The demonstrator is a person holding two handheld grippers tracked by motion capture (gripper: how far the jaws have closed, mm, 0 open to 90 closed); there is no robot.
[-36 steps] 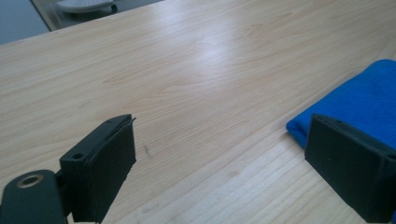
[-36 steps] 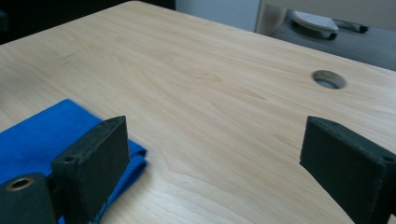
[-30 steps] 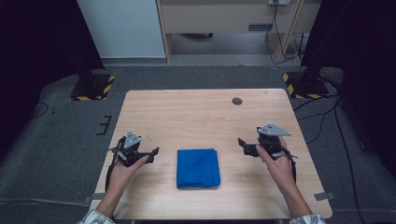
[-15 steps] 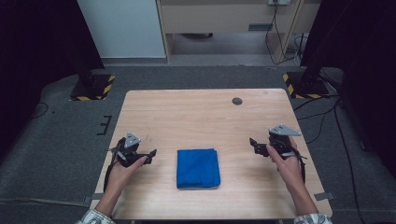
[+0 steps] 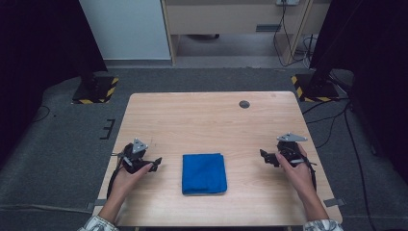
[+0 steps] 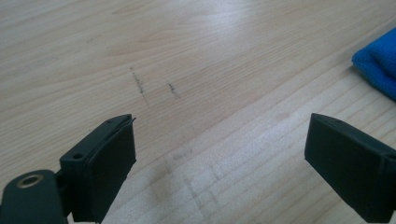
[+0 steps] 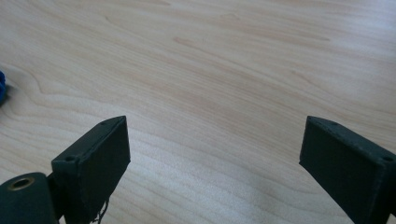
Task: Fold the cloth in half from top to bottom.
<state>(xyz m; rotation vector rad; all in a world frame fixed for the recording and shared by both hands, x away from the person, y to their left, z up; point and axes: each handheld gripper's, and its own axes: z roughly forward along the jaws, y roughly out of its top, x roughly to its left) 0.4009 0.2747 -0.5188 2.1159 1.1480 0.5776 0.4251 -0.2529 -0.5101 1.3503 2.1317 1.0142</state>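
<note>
A folded blue cloth [image 5: 204,173] lies flat on the wooden table [image 5: 207,120], near its front middle. My left gripper [image 5: 155,163] rests on the table to the cloth's left, open, jaws pointing toward the cloth. In the left gripper view the jaws stand wide apart over bare wood, and a corner of the blue cloth [image 6: 377,62] shows at the right edge. My right gripper [image 5: 265,157] sits to the cloth's right, open and holding nothing. A sliver of the blue cloth [image 7: 2,92] shows at the left edge of the right gripper view.
A small dark round hole [image 5: 244,104] is set in the table near its far edge. Yellow-and-black striped stand bases [image 5: 96,91] sit on the grey floor beyond both far corners. Cables [image 5: 337,115] trail off to the right.
My right gripper has moved to the right and a little nearer the front edge, away from the cloth. The left gripper has barely shifted.
</note>
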